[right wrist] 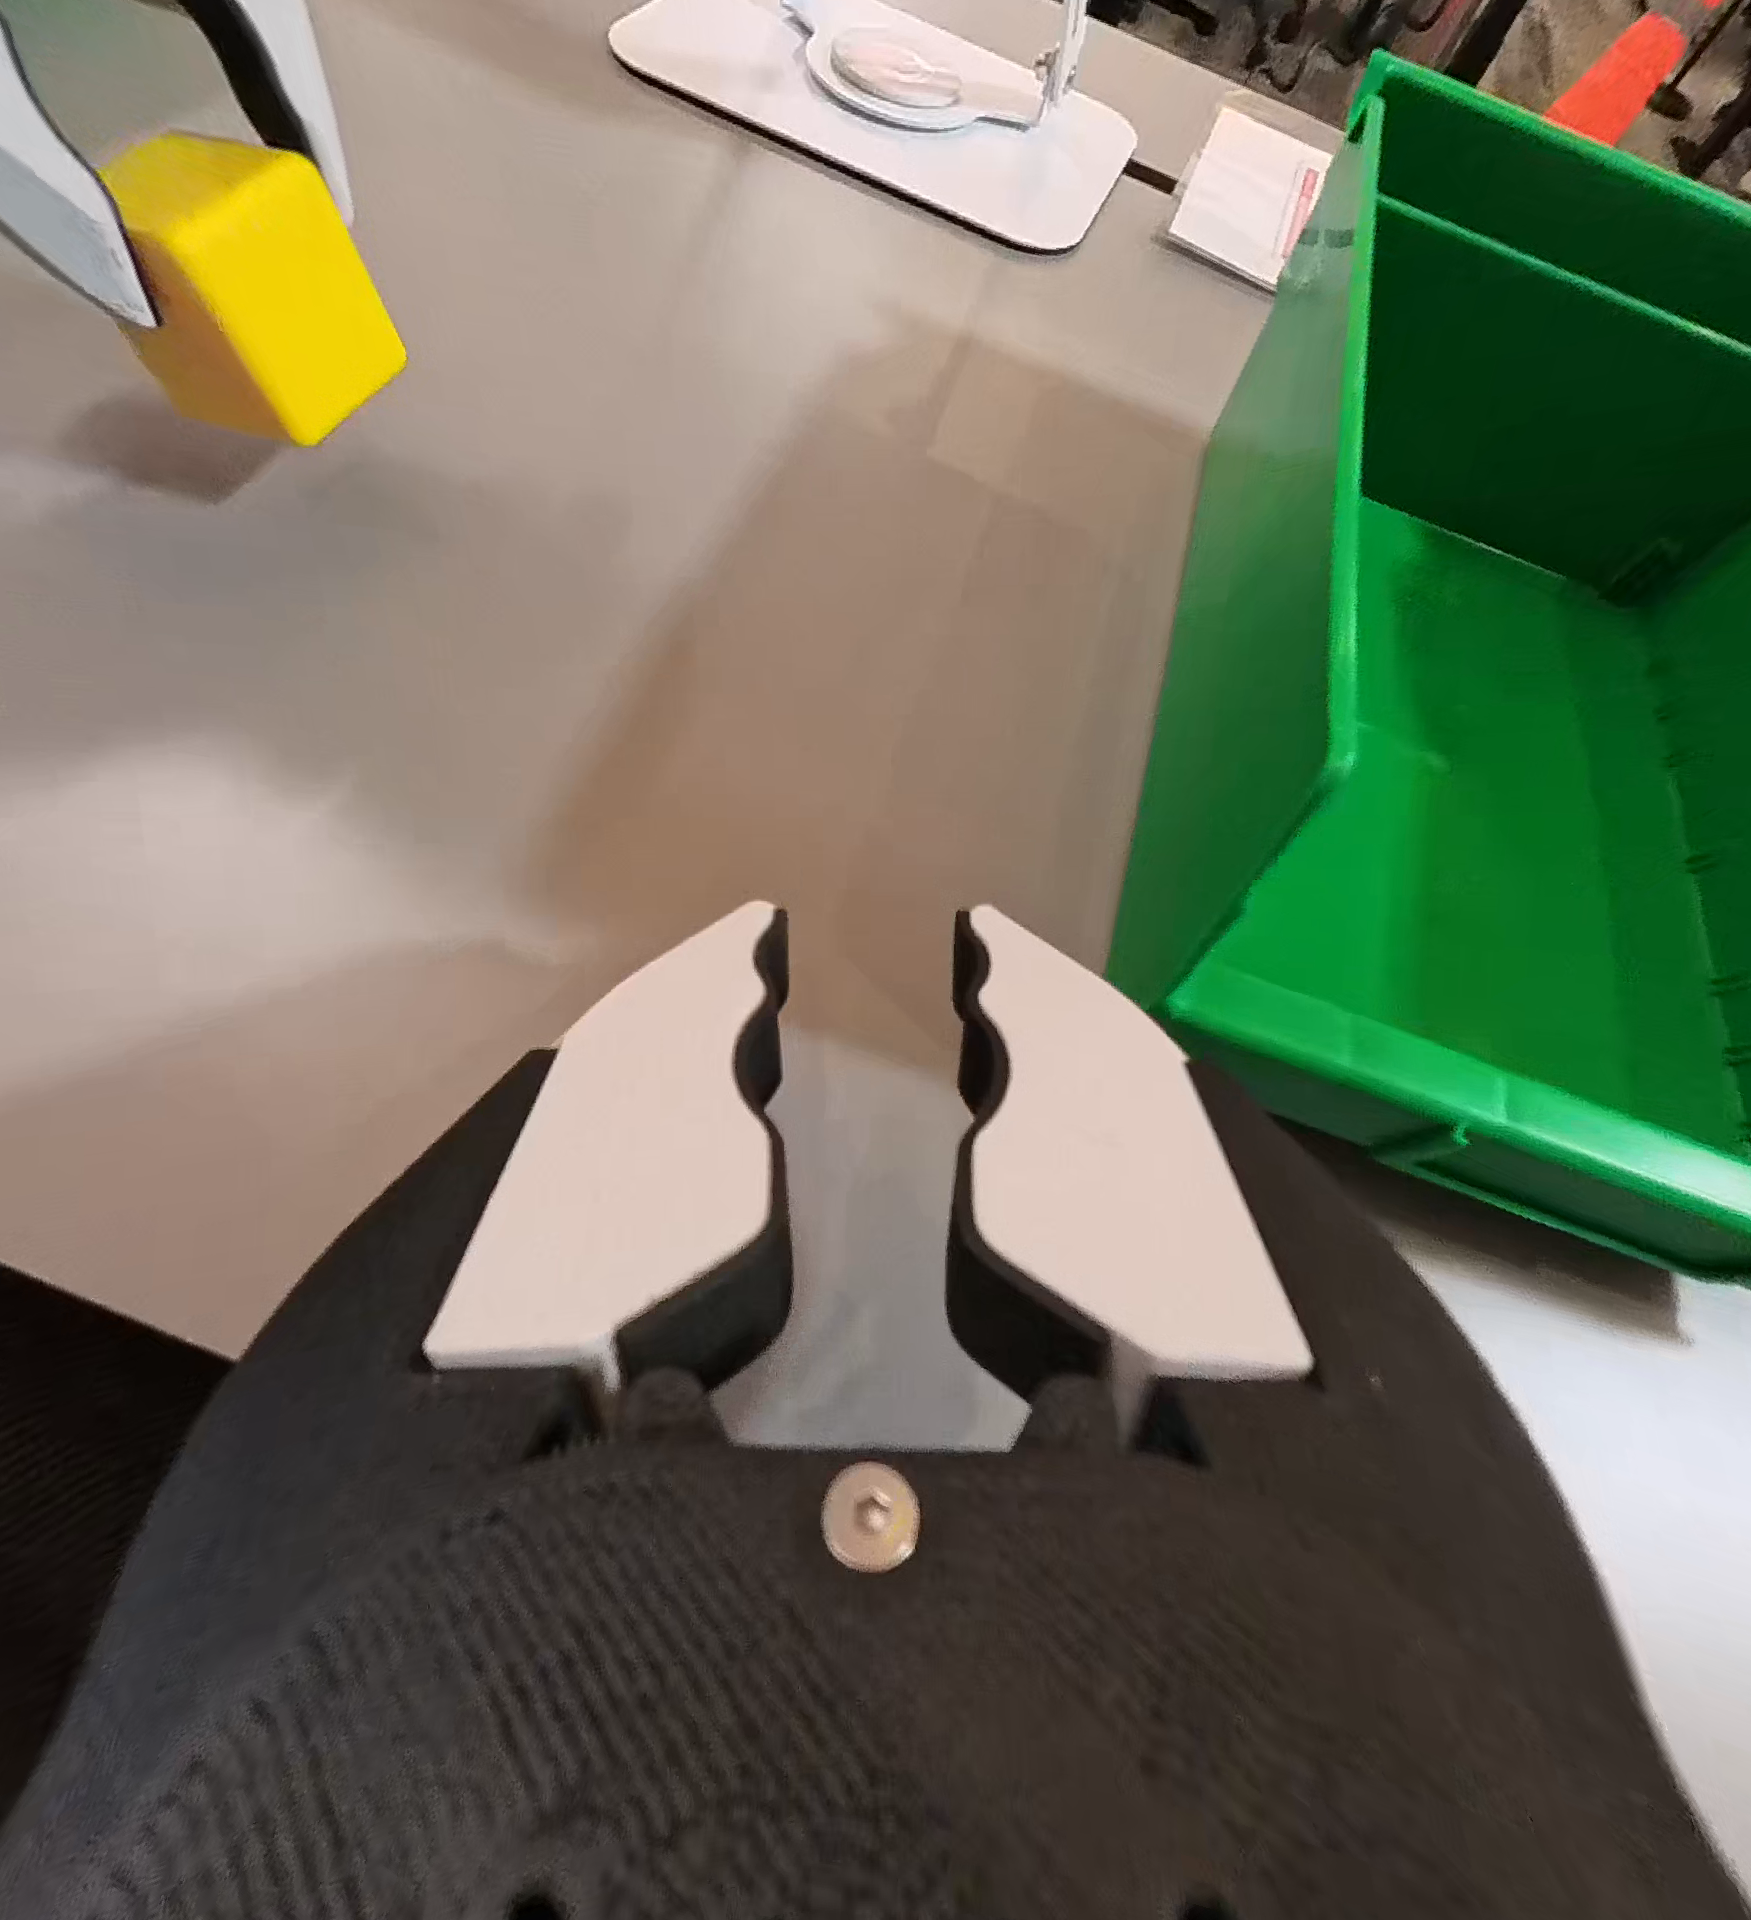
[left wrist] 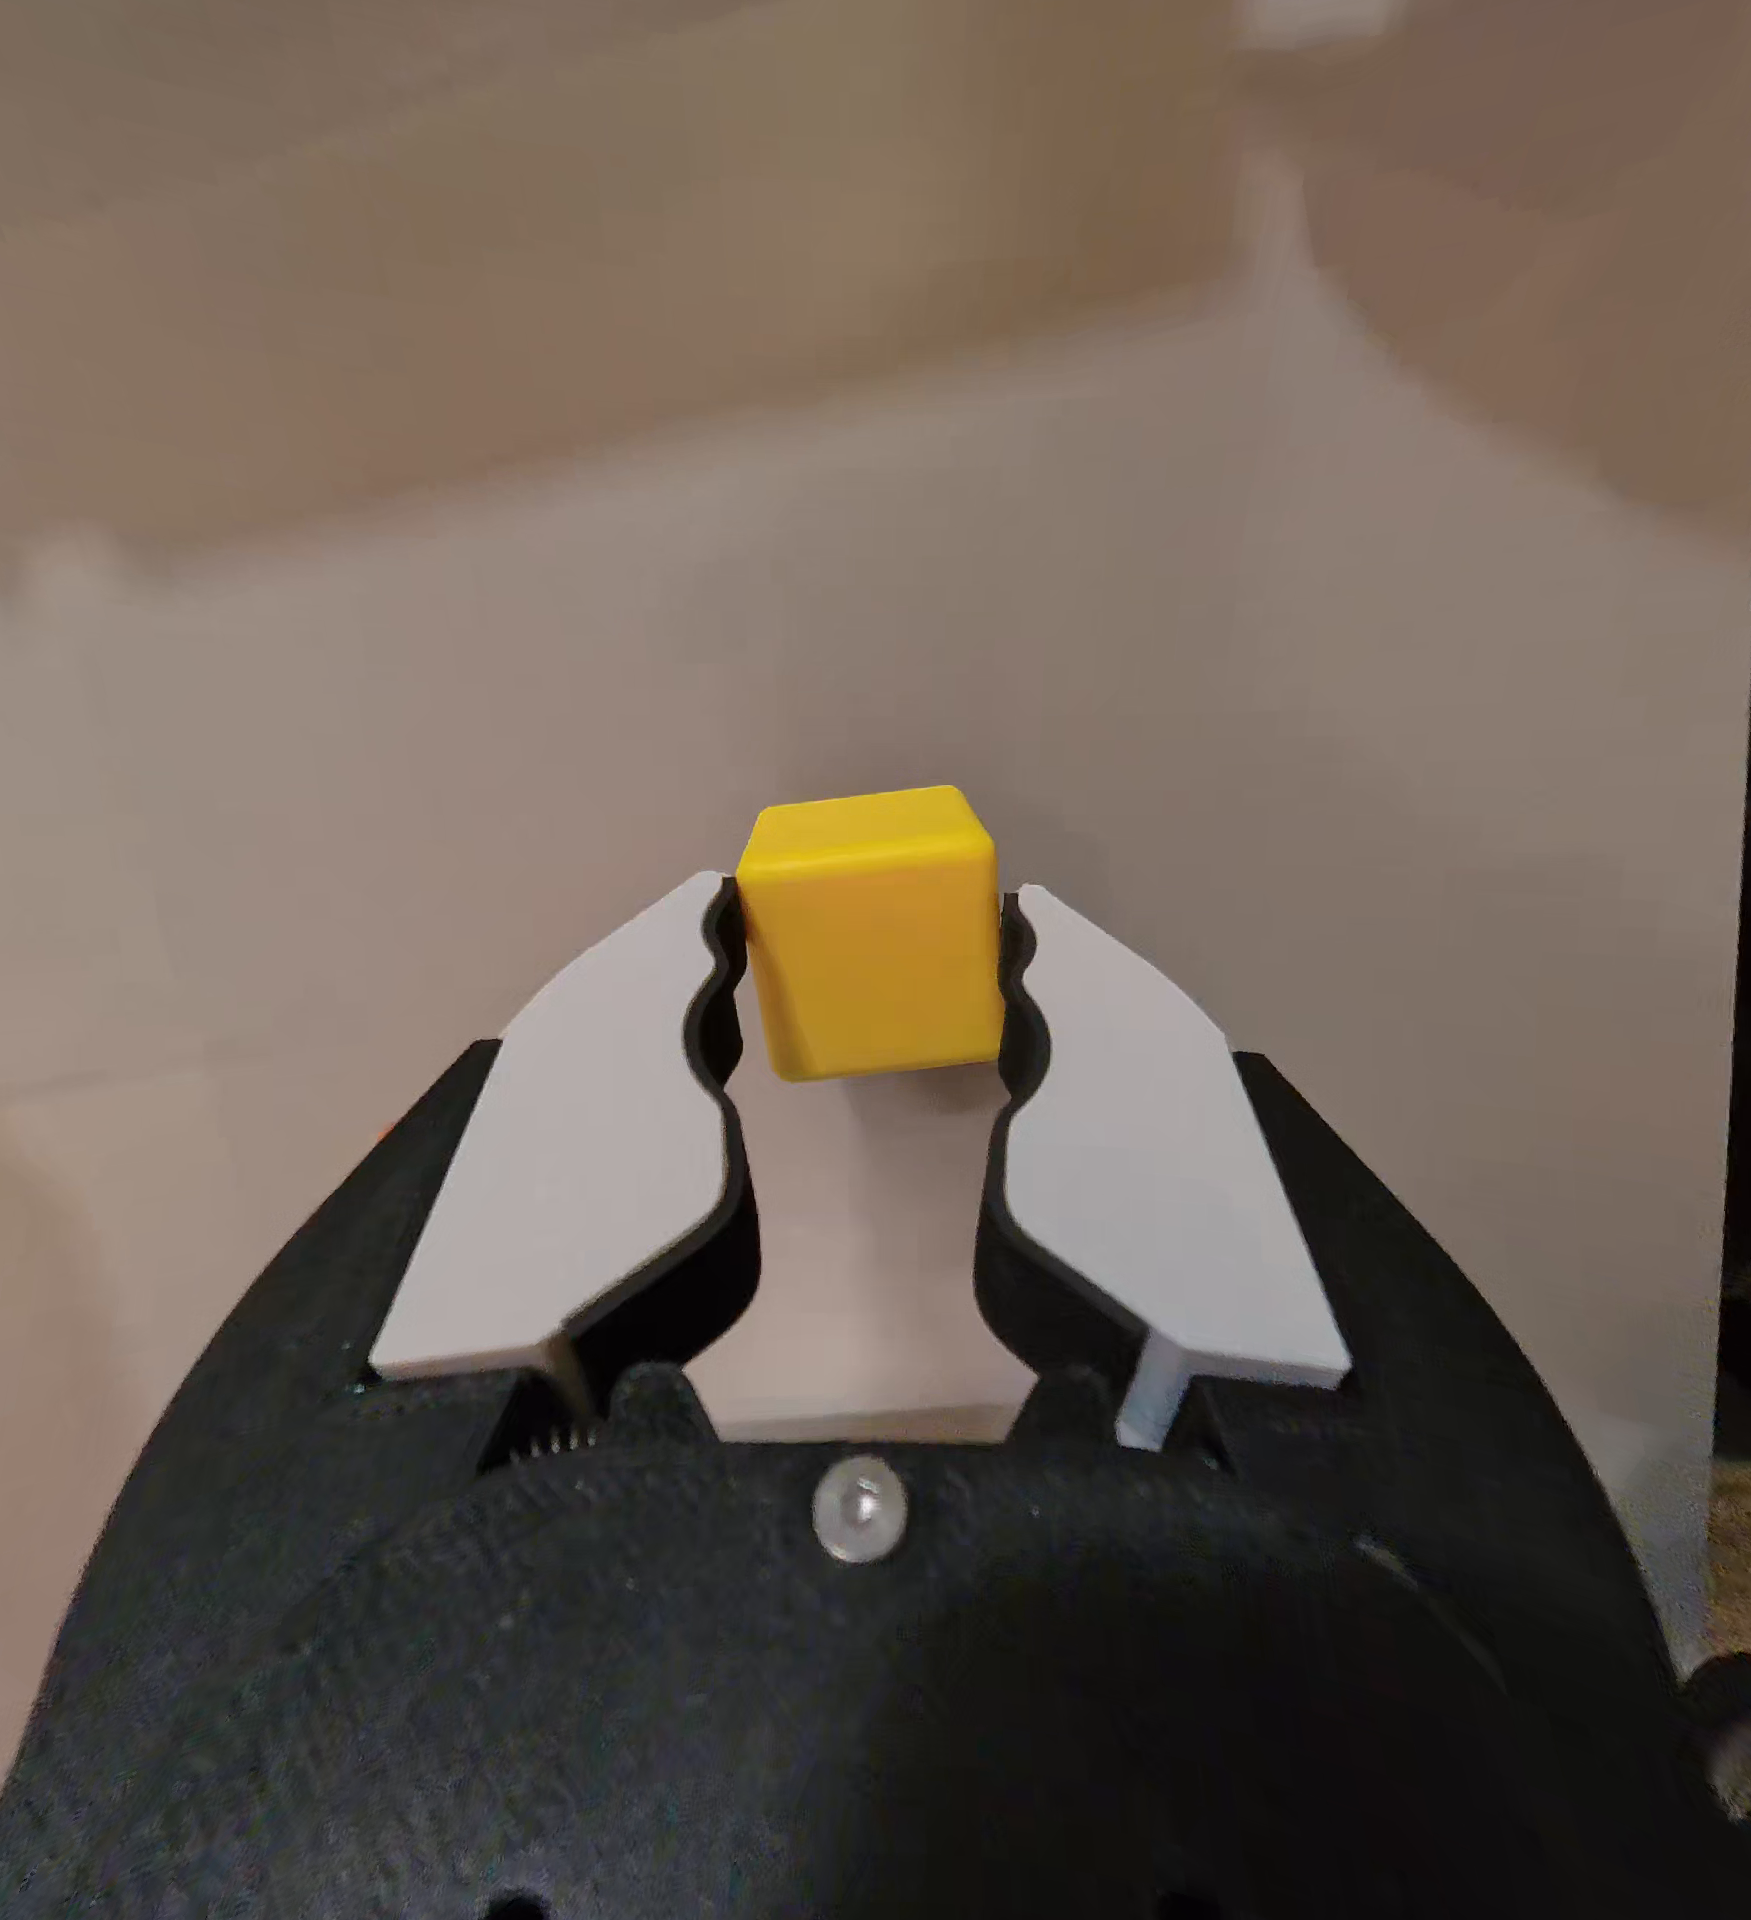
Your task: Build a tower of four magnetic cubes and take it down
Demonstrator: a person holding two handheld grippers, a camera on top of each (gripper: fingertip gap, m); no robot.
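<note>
My left gripper (left wrist: 871,914) is shut on a yellow block (left wrist: 871,935), gripped between its white fingertips and held above the pale table. The same block (right wrist: 258,312) and the left gripper's fingers (right wrist: 40,208) show at the upper left of the right wrist view, lifted a little above the table with a shadow under them. My right gripper (right wrist: 871,935) is open and empty, low over the table, with a green bin (right wrist: 1266,644) just to its right.
The green bin is open-topped, has a divider wall (right wrist: 1577,281) at its far end, and looks empty. A white flat stand base (right wrist: 954,177) and a white card (right wrist: 1235,197) lie at the table's far side. The table's right edge (left wrist: 1744,935) borders a dark area. The gap from one gripper's tips to the other's is roughly 20 cm.
</note>
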